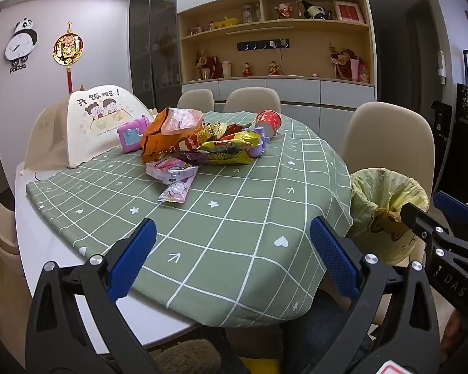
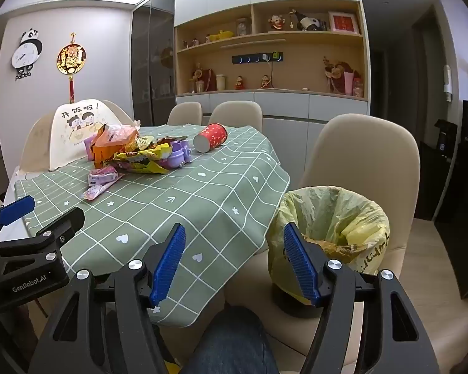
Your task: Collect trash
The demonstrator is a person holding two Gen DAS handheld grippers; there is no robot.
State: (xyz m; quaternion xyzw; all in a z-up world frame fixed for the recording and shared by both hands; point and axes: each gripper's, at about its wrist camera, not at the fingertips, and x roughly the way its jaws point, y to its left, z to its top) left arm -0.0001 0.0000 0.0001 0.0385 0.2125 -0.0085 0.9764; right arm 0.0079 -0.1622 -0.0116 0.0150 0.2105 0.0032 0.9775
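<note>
A heap of snack wrappers (image 1: 199,141) (image 2: 131,152) lies on the far part of the green checked tablecloth (image 1: 221,218) (image 2: 184,199), with pink packets (image 1: 174,171) (image 2: 101,179) at its near side. A red paper cup (image 1: 267,122) (image 2: 210,137) lies on its side to the right of the heap. A bin lined with a yellow bag (image 1: 387,205) (image 2: 330,227) stands on a chair seat at the right. My left gripper (image 1: 234,249) hangs open over the near table edge, empty. My right gripper (image 2: 234,261) is open too, between the table corner and the bin.
A folded mesh food cover (image 1: 99,121) (image 2: 75,127) and a purple toy camera (image 1: 131,135) stand at the table's left. A purple toy (image 2: 179,152) lies by the heap. Beige chairs (image 1: 387,143) (image 2: 362,155) ring the table. A person's knee (image 2: 231,342) shows below.
</note>
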